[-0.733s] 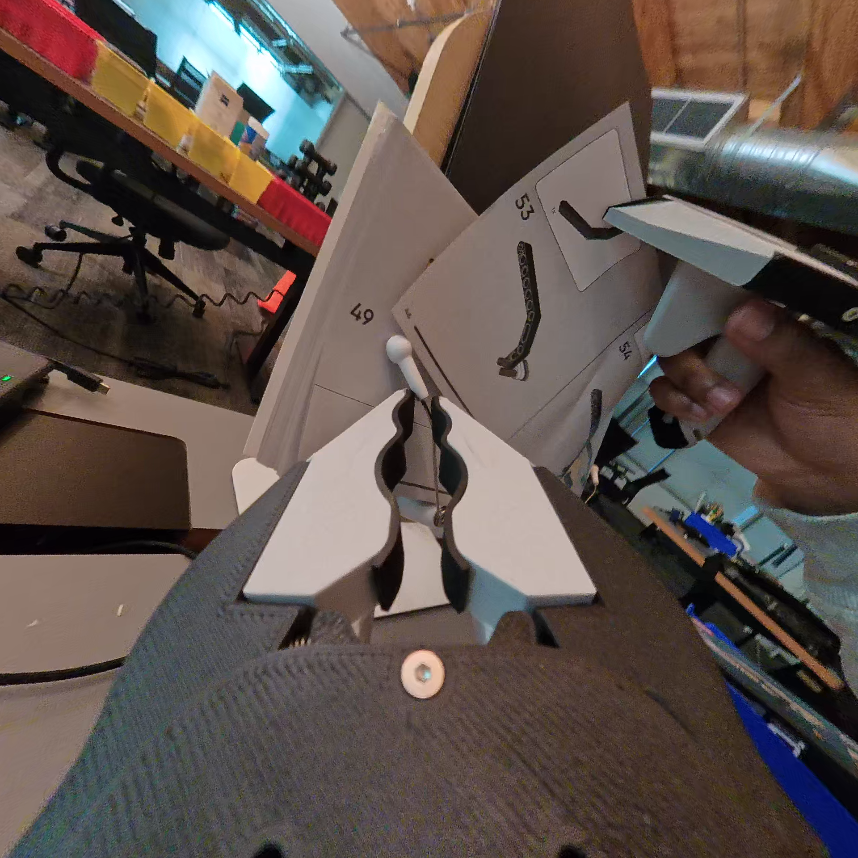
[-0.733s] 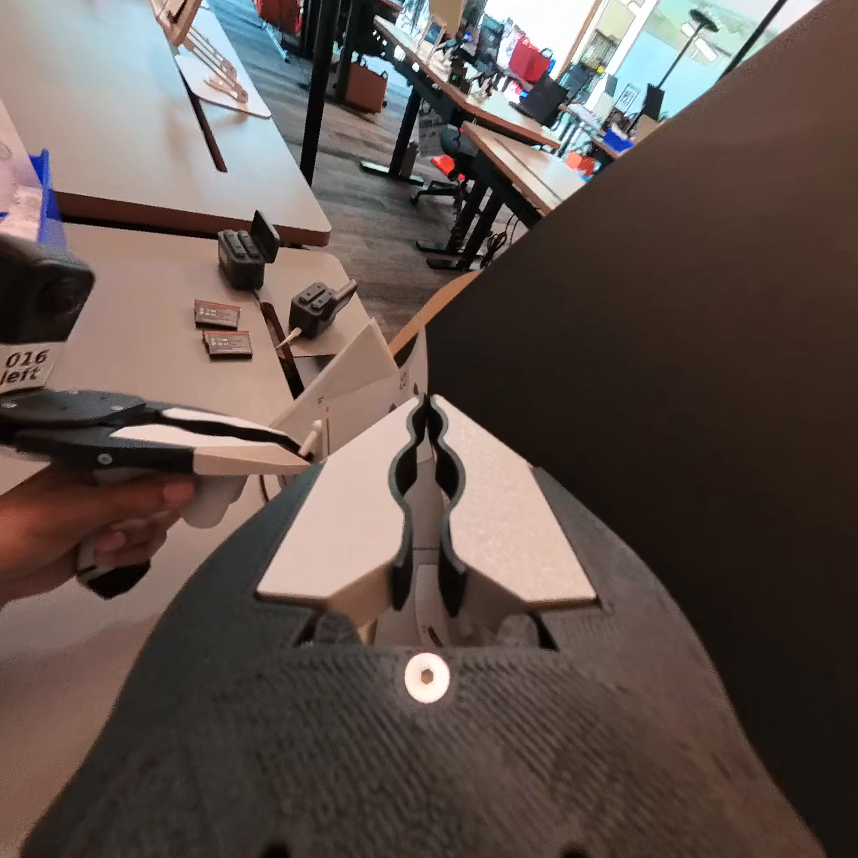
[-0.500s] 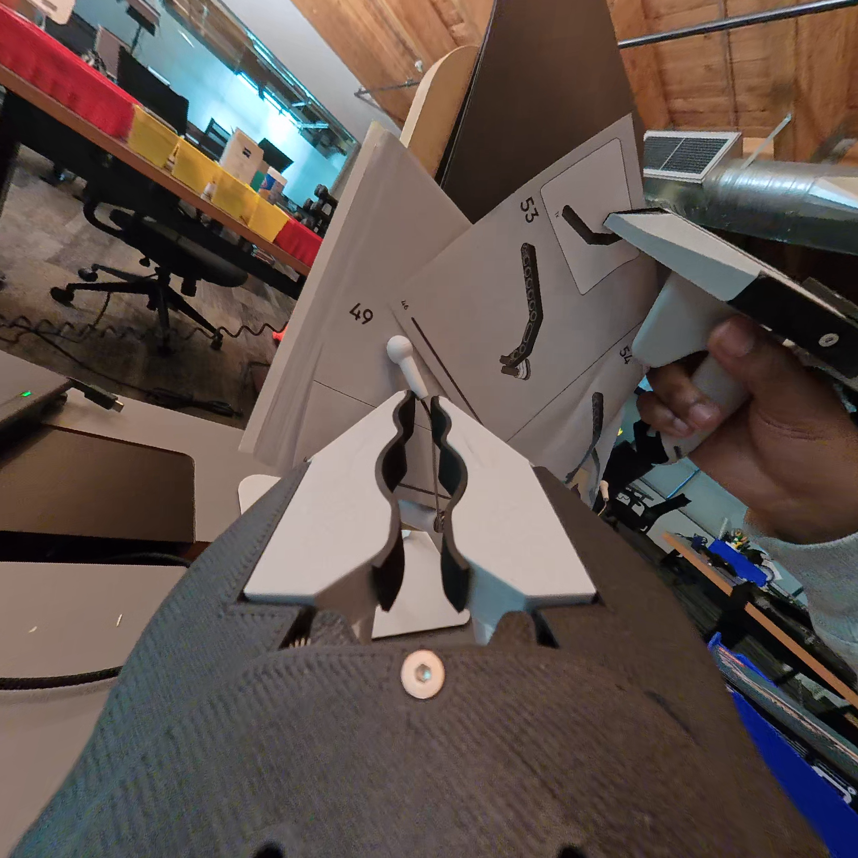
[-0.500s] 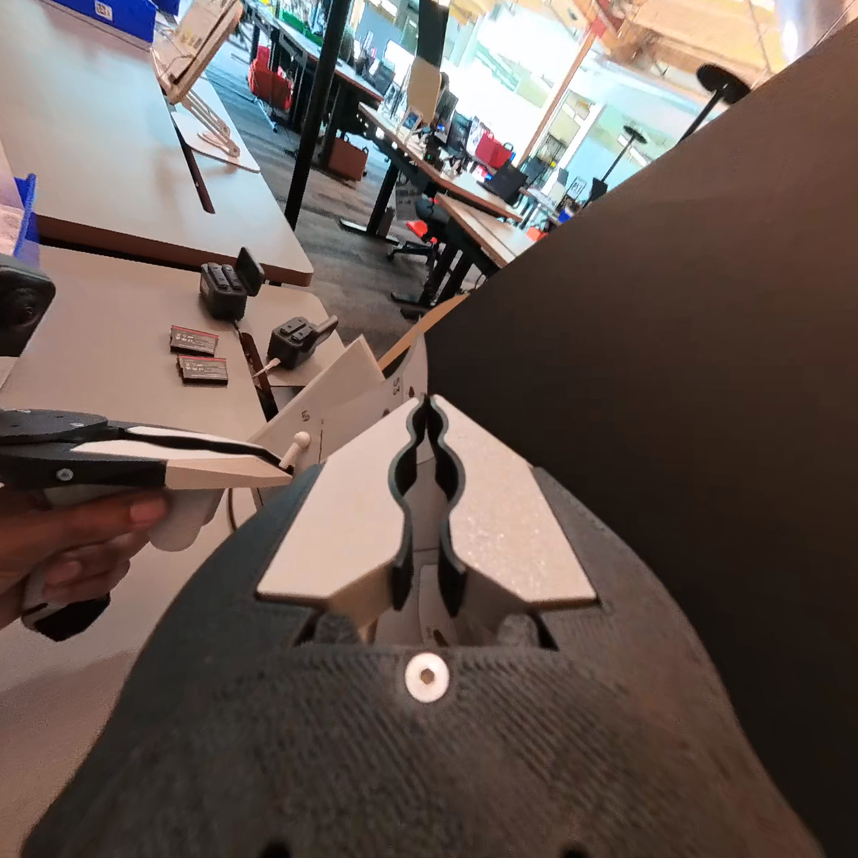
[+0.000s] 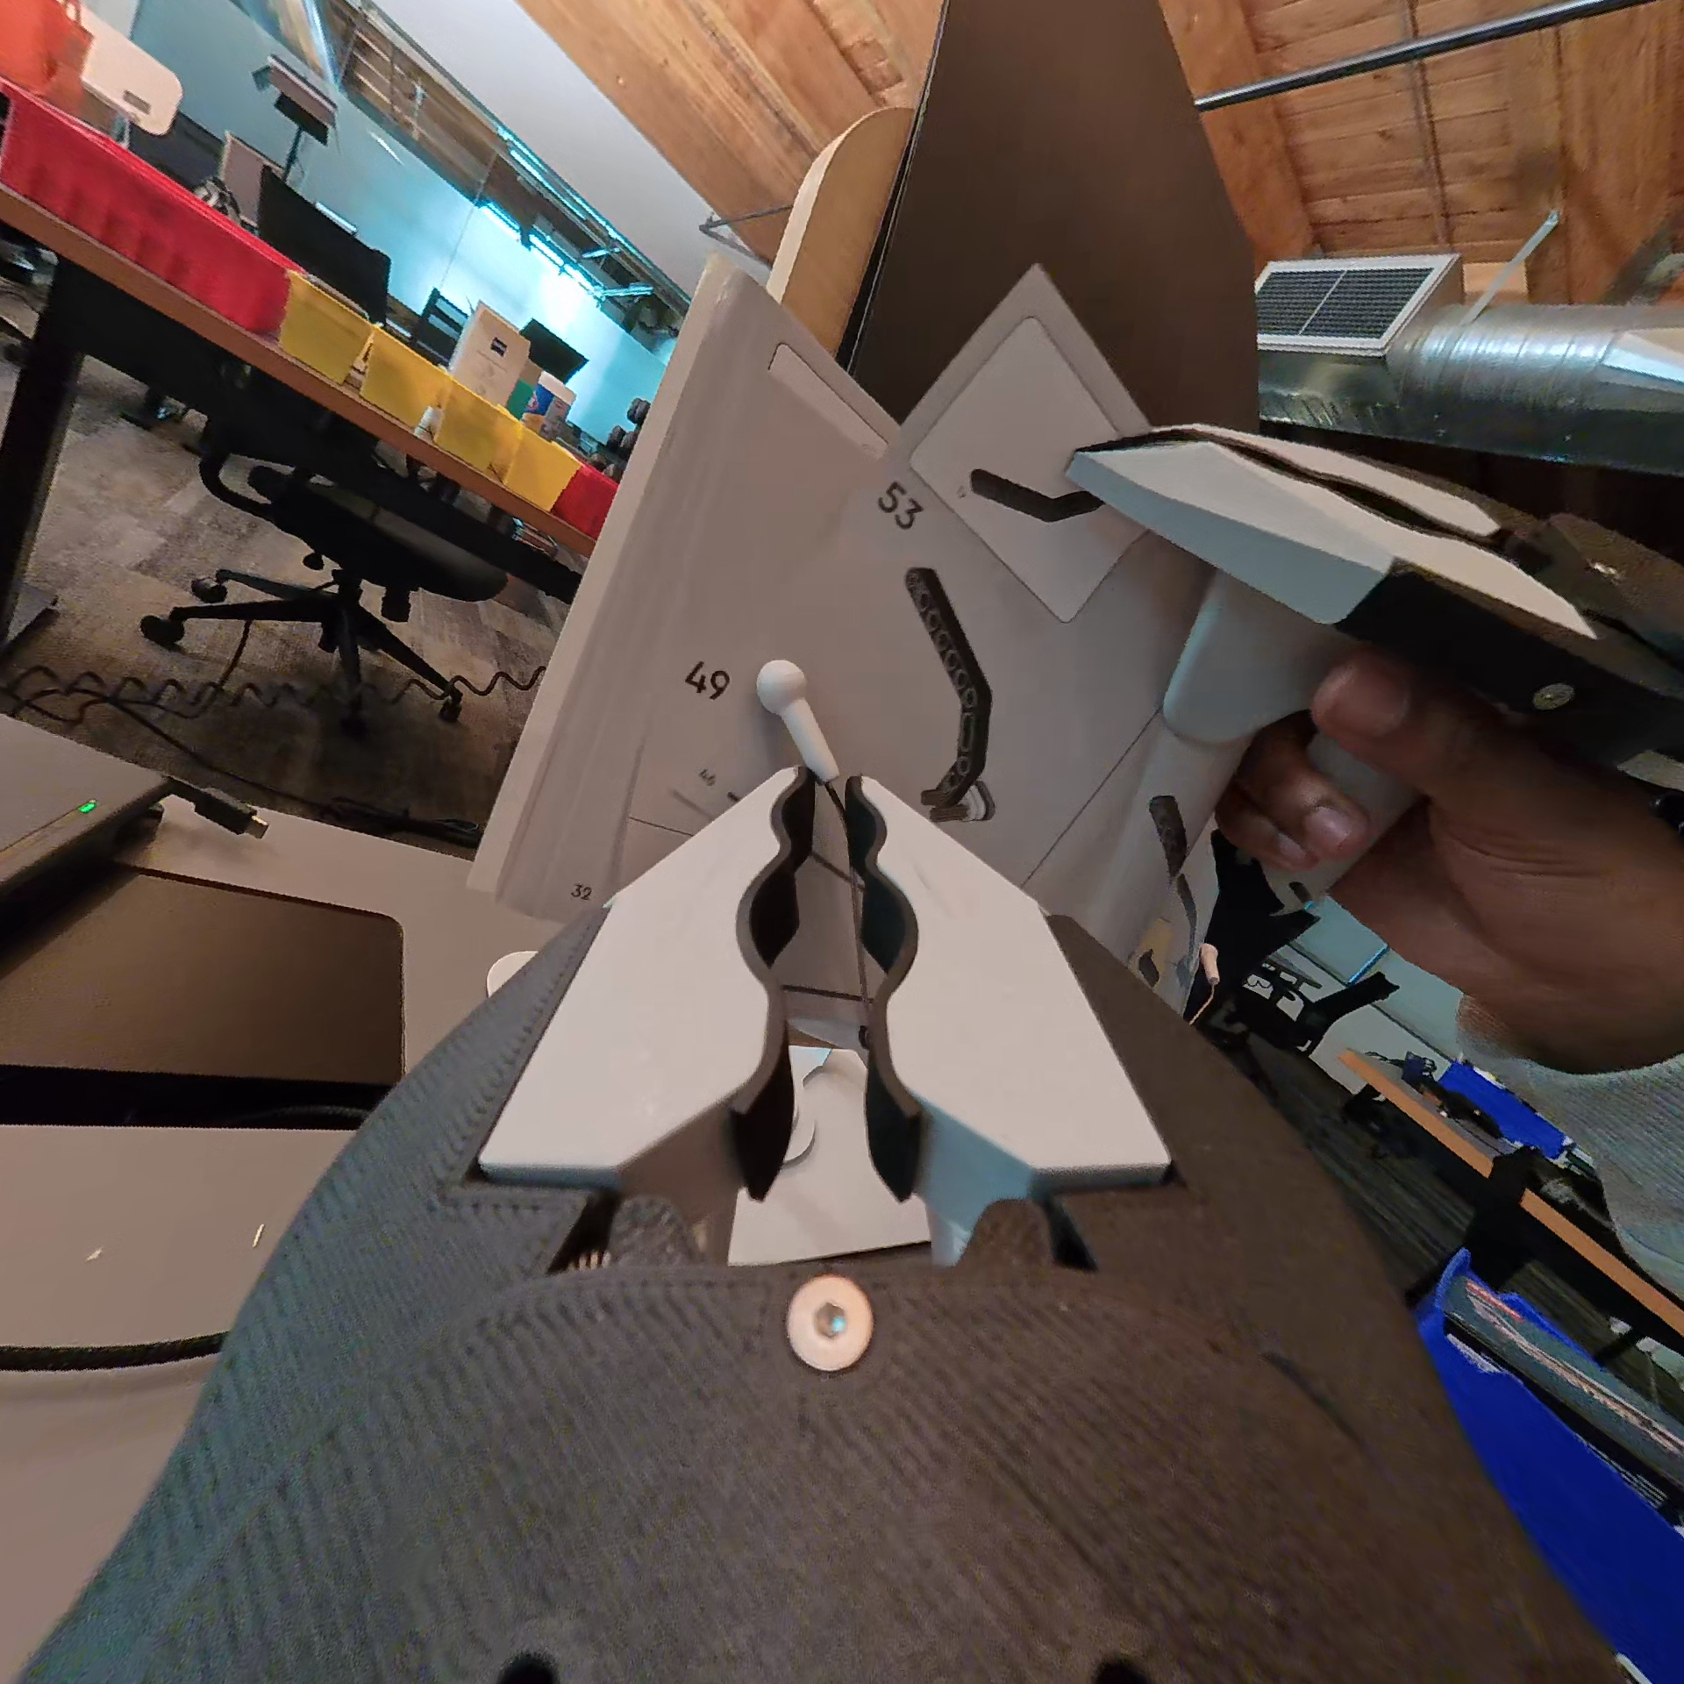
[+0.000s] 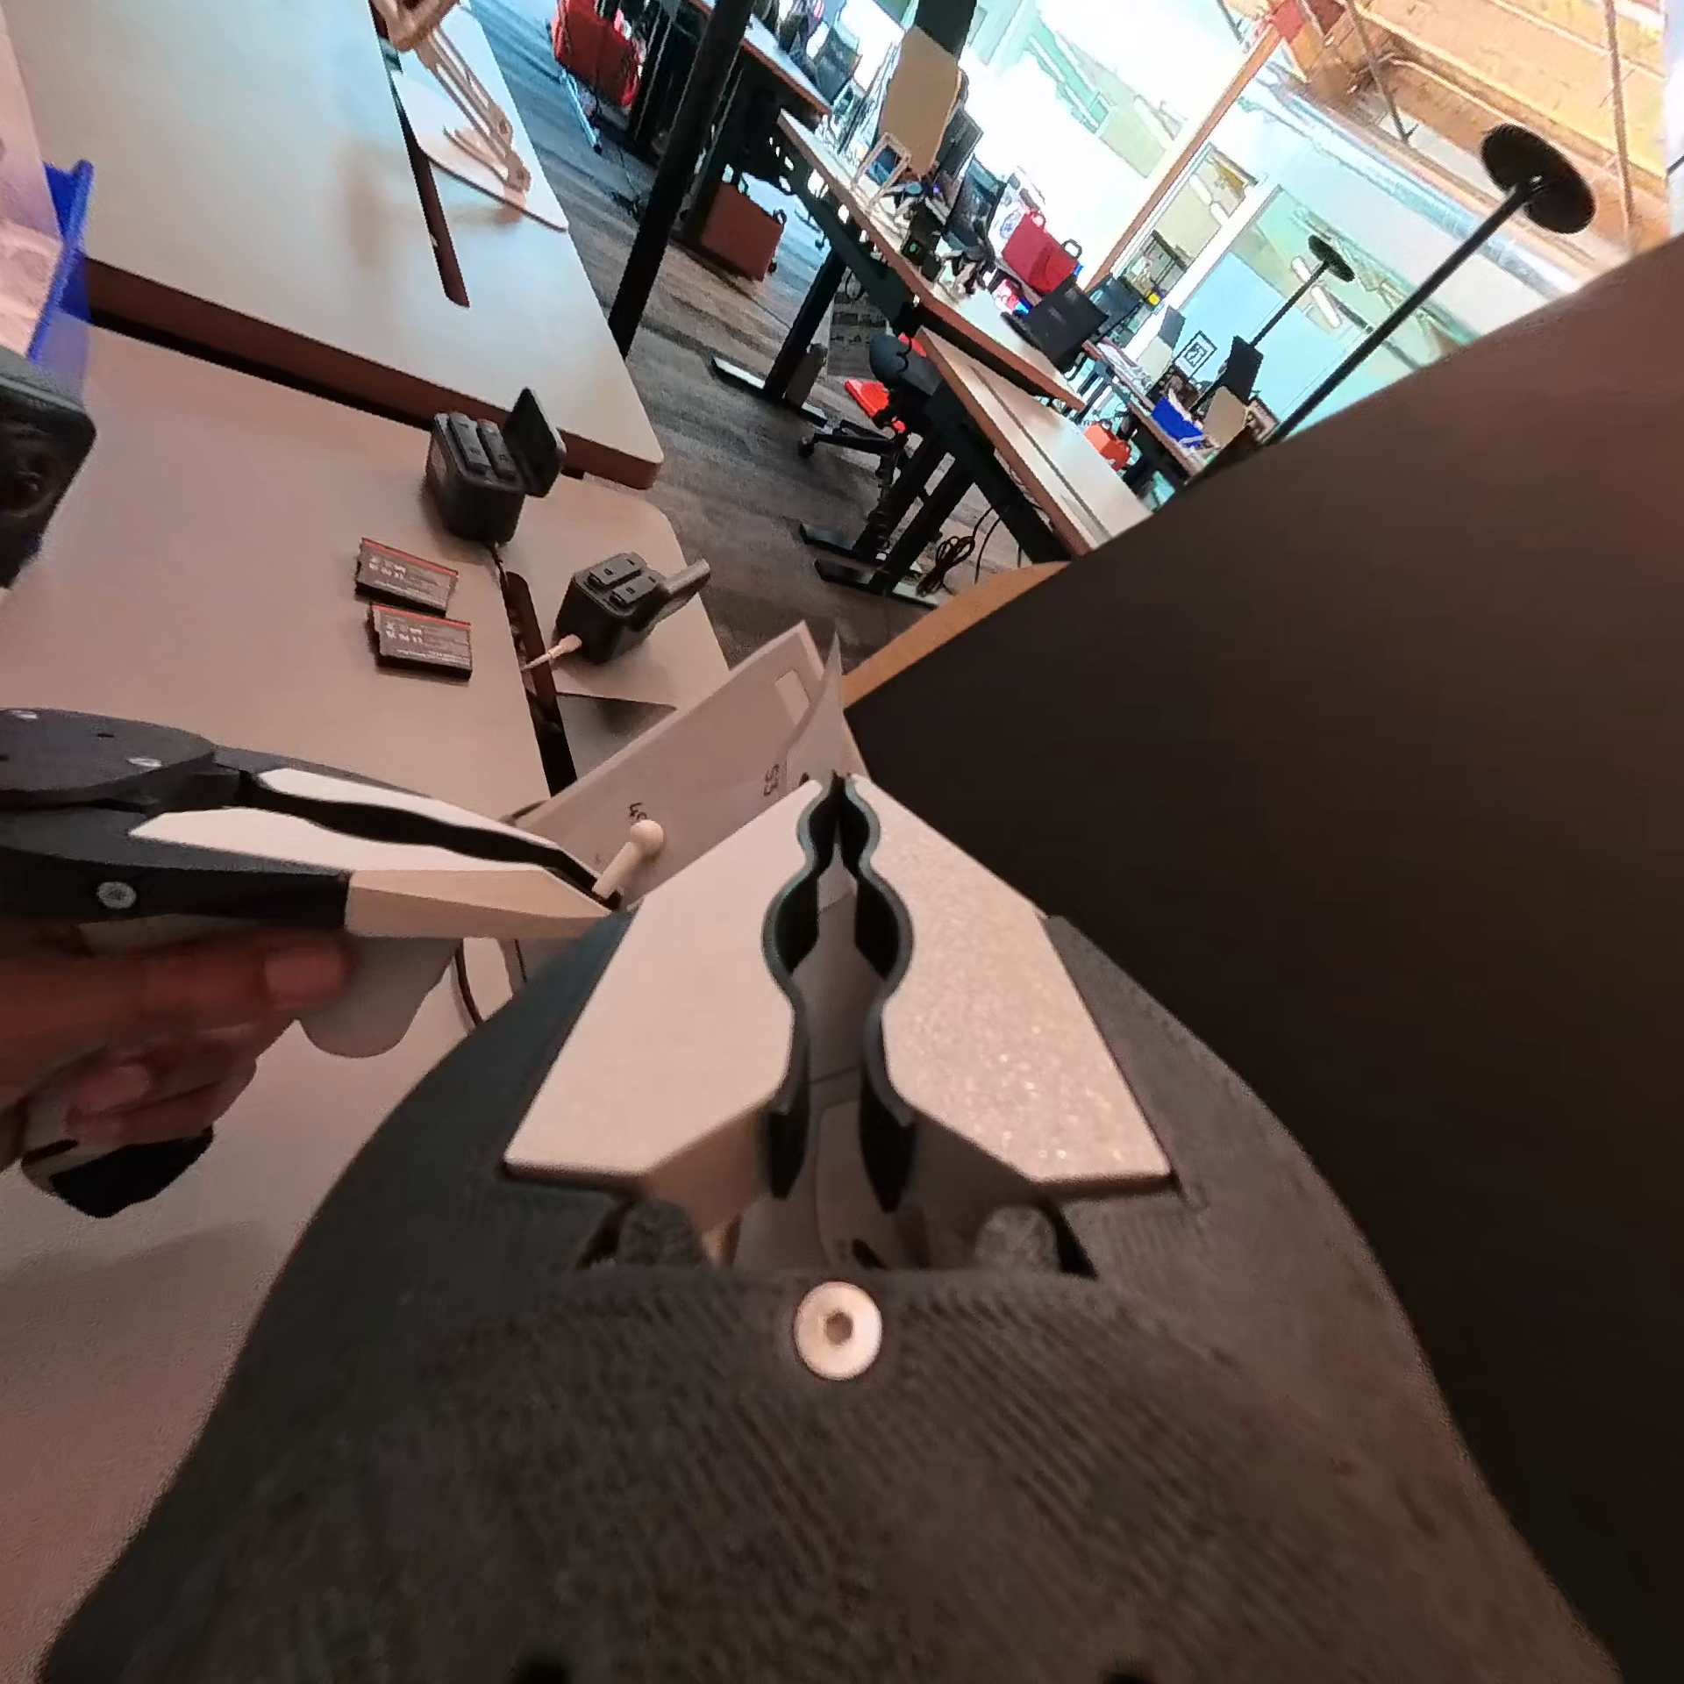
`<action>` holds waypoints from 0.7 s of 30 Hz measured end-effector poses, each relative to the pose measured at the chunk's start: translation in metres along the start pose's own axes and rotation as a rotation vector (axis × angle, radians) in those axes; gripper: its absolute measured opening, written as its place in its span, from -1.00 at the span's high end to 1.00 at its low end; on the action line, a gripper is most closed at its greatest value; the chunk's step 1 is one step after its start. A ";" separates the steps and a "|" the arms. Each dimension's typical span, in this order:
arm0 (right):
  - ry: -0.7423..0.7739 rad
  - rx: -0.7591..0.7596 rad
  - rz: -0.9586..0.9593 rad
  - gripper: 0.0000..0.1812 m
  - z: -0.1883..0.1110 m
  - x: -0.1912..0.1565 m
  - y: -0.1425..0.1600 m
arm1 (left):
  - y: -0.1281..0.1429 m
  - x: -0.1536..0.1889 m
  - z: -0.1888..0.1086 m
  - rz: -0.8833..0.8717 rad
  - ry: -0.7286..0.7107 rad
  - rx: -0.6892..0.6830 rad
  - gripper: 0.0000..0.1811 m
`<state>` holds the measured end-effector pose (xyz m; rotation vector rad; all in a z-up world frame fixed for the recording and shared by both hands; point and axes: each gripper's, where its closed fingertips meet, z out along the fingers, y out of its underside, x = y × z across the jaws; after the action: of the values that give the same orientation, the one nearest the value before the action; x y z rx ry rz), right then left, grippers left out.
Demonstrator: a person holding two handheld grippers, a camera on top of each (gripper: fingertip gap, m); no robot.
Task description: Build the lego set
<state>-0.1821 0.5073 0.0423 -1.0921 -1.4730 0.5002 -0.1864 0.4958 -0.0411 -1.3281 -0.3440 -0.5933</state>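
Note:
My left gripper (image 5: 825,784) is shut on a small white pin with a ball end (image 5: 791,715), which sticks up past the tips. It also shows in the right wrist view (image 6: 592,898), pin (image 6: 633,852) pointing at the booklet. The grey instruction booklet (image 5: 747,510) stands open behind it. My right gripper (image 6: 843,793) is shut on the top edge of a lifted page (image 5: 1030,656), seen from the side in the left wrist view (image 5: 1084,469). A hand (image 5: 1458,866) grips its handle.
A tall dark board (image 6: 1321,729) stands right behind the booklet. A black pad (image 5: 182,975) lies on the left of the table. Two chargers (image 6: 483,474) and small black packs (image 6: 410,574) lie on the table (image 6: 228,456). A blue bin (image 5: 1549,1458) sits at the right. Some 9 cm of space lies between my two pairs of fingers.
Both views have tilted upward a little. The left gripper with the pin has moved closer to the right gripper's tips. The page stays pinched in the right gripper.

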 end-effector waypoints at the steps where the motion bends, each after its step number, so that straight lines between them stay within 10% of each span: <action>1: -0.001 -0.012 -0.014 1.00 0.003 -0.001 0.000 | 0.000 0.000 0.000 0.000 -0.001 -0.001 0.97; 13: 0.125 0.039 0.060 0.50 -0.015 0.013 -0.021 | 0.001 -0.004 0.001 -0.026 0.008 -0.024 0.96; 17: 0.372 0.207 0.032 0.77 -0.074 0.025 -0.034 | 0.001 -0.004 0.002 -0.042 0.010 -0.029 0.97; 21: 0.302 -0.003 -0.109 0.82 -0.068 -0.016 0.021 | 0.001 -0.004 0.002 -0.051 0.011 -0.027 0.97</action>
<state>-0.1137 0.4851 0.0327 -1.0340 -1.2587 0.2434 -0.1888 0.4981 -0.0434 -1.3445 -0.3625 -0.6498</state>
